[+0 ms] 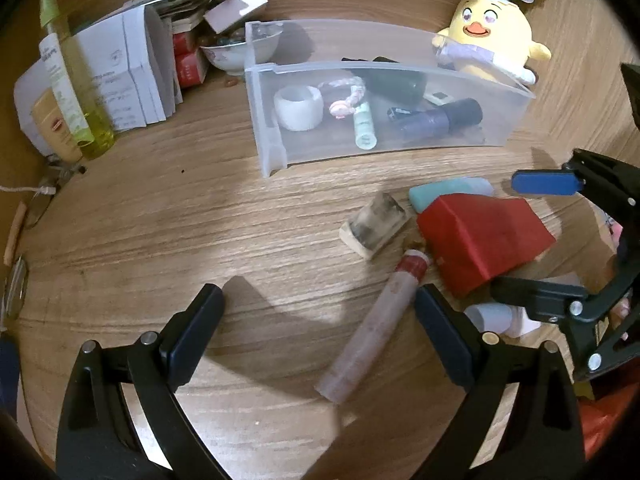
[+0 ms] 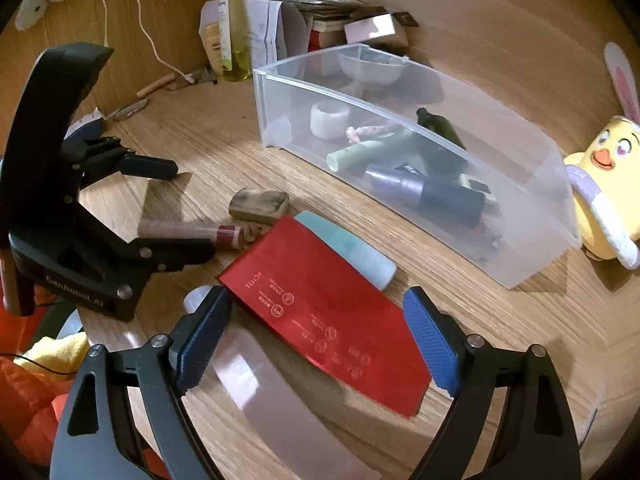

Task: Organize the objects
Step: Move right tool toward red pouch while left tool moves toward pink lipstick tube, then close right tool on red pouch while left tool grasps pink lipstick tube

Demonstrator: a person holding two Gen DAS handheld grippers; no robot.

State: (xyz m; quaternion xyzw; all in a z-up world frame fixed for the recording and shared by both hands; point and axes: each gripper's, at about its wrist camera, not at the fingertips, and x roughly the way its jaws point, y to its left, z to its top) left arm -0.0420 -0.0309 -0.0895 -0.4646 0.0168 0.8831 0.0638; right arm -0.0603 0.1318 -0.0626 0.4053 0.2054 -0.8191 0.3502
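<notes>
On the wooden table lies a flat red box (image 2: 328, 312), and my right gripper (image 2: 318, 296) stands open astride it, a blue pad close to each side. A teal tube (image 2: 352, 248) lies against the box's far edge. A pale pink bottle (image 2: 280, 400) lies under the near end. My left gripper (image 1: 320, 292) is open over a long pinkish tube with a red cap (image 1: 372, 328), which lies nearer its right finger. A small clear block (image 1: 376, 224) lies just beyond. The clear plastic bin (image 1: 260, 120) behind holds several bottles and a white ring.
A yellow chick plush (image 1: 492, 36) sits by the bin's right end. Papers, boxes, a white bowl (image 1: 236, 52) and a yellow-green bottle (image 1: 76, 80) crowd the back left. An orange cloth (image 2: 28, 400) lies at the near edge.
</notes>
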